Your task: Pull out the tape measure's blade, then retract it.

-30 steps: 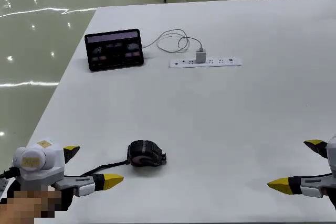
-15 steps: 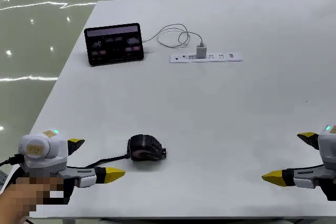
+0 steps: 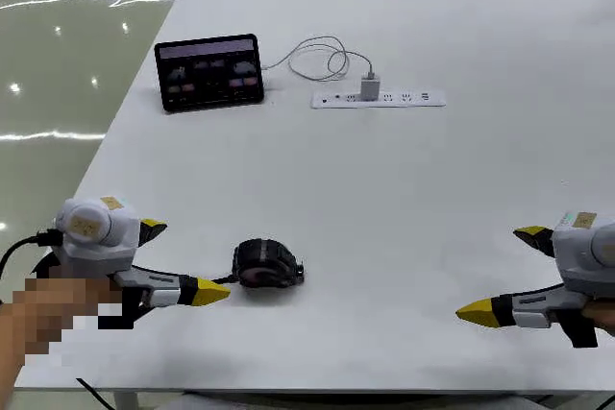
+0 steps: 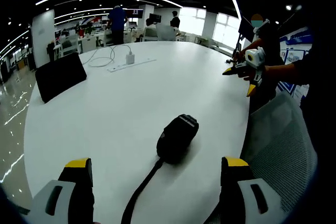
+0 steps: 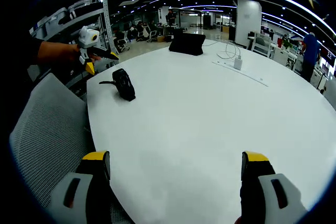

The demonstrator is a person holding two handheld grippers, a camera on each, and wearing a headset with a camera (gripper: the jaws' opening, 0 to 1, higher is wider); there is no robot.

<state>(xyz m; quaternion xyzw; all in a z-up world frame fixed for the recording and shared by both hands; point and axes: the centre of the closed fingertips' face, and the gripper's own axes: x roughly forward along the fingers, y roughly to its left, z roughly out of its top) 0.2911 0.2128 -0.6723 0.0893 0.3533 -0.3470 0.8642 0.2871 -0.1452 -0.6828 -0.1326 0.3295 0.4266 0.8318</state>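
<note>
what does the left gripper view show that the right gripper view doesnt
Left gripper view, not the right one: the right gripper, across the table, and the tape measure close up between this view's own open jaws.

Right gripper view, not the left one: the left gripper, near the tape measure, which lies far off here.

Both: the tape measure with its black strap, no blade out, the tablet, the power strip with a charger plugged in, the white table and a mesh chair.

The bench is seen from above by the head view, low from opposite sides by the gripper views; the tape measure is shared
</note>
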